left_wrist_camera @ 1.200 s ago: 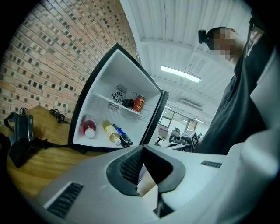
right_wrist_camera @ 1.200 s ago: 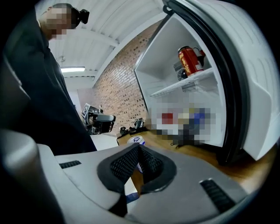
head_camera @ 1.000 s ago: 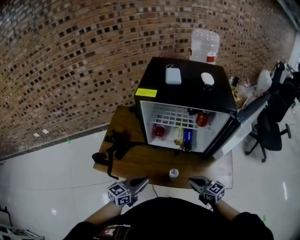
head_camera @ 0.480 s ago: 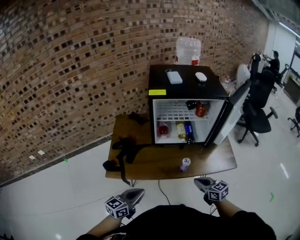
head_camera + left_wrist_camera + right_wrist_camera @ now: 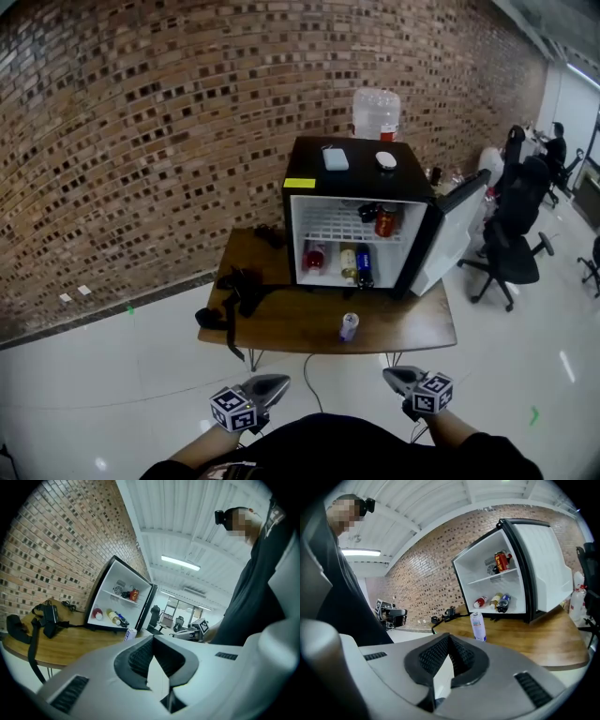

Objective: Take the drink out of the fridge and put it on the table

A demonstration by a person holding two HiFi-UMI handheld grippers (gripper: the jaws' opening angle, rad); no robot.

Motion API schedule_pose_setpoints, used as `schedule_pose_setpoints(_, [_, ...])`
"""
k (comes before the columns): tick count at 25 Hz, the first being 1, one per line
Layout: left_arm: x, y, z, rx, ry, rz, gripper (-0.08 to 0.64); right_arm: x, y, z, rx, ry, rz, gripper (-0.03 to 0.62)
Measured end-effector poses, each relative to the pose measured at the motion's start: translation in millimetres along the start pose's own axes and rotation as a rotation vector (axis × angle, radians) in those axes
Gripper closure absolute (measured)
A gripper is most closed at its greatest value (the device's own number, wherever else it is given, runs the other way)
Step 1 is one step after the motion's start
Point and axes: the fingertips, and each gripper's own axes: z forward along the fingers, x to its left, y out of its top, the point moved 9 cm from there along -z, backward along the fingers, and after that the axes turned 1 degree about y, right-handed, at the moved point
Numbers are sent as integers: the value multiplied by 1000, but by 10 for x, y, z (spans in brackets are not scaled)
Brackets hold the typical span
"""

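A white and blue drink can [image 5: 349, 326] stands upright on the wooden table [image 5: 281, 328], in front of the open black mini fridge [image 5: 356, 211]. The can also shows in the left gripper view [image 5: 130, 634] and in the right gripper view [image 5: 477, 626]. A red can [image 5: 384, 222] sits on the fridge's upper shelf, and three bottles [image 5: 348, 263] lie on its floor. My left gripper [image 5: 278, 381] and right gripper [image 5: 390, 374] hang close to my body, well short of the table. Both are shut on nothing, as the left gripper [image 5: 152, 638] and right gripper [image 5: 449, 637] show in their own views.
The fridge door [image 5: 448, 234] swings open to the right. A black strap and cable bundle [image 5: 234, 292] lies on the table's left end. A water jug [image 5: 376, 114] stands behind the fridge. Office chairs [image 5: 511, 234] stand at the right, and a brick wall runs behind.
The table and fridge look farther off and lower in the head view, as if I stepped back. The can stays on the table. Both grippers stay shut near my body.
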Motion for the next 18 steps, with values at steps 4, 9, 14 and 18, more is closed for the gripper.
schedule_pose_setpoints(4, [-631, -140, 439, -22, 47, -9, 561, -196, -150, -657, -14, 64, 0, 600])
schedule_pose_setpoints(9, [-1304, -353, 820, -35, 65, -35, 561, -353, -344, -1219, 12, 134, -27, 600])
schedule_pose_setpoints(14, [-1622, -364, 772, -35, 63, -10, 561, -296, -437, -1403, -6, 141, -12, 600])
schedule_pose_setpoints(18, [-1588, -277, 484, -60, 69, 10, 561, -117, -399, -1373, -37, 109, -7, 600])
